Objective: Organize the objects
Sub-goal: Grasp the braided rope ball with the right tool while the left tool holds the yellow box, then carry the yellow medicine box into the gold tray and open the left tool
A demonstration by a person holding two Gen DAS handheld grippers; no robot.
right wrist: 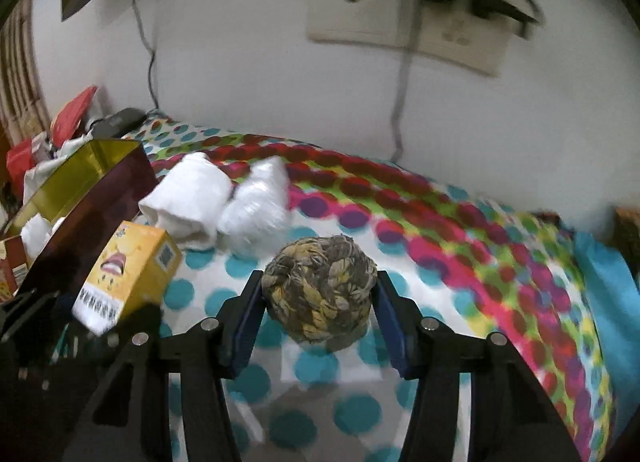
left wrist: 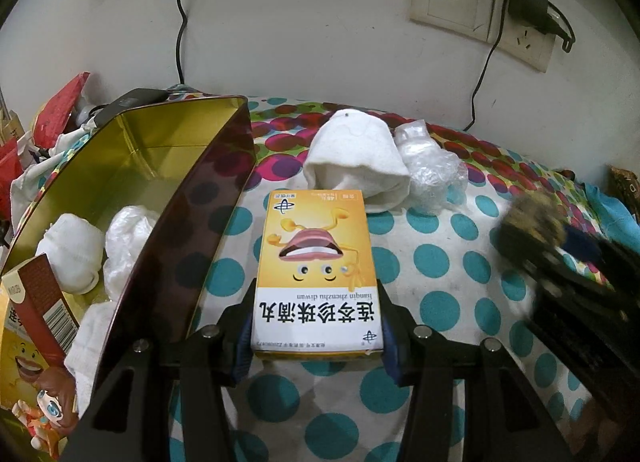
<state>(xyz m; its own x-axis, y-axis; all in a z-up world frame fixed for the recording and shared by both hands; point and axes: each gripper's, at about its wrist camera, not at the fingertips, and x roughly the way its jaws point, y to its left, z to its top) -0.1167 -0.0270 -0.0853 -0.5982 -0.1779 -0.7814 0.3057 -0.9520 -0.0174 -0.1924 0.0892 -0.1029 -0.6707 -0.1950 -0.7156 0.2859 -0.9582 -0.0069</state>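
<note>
My left gripper (left wrist: 316, 302) is shut on a yellow and white medicine box (left wrist: 318, 262) and holds it just above the dotted cloth, right of the open gold-lined tin (left wrist: 168, 134). The box also shows in the right wrist view (right wrist: 128, 274). My right gripper (right wrist: 320, 286) is shut on a brown and yellow woven rope ball (right wrist: 320, 290) held above the cloth. That ball shows blurred in the left wrist view (left wrist: 532, 226). A rolled white sock (left wrist: 356, 158) and a crumpled clear plastic bag (left wrist: 432, 170) lie beyond the box.
The tin holds white socks (left wrist: 72, 258), a plastic bag (left wrist: 128, 238) and a cartoon-printed box (left wrist: 32, 326). Red packets and clutter (left wrist: 60, 110) lie behind the tin. A wall with sockets (left wrist: 480, 2), a plug and cables stands behind the bed.
</note>
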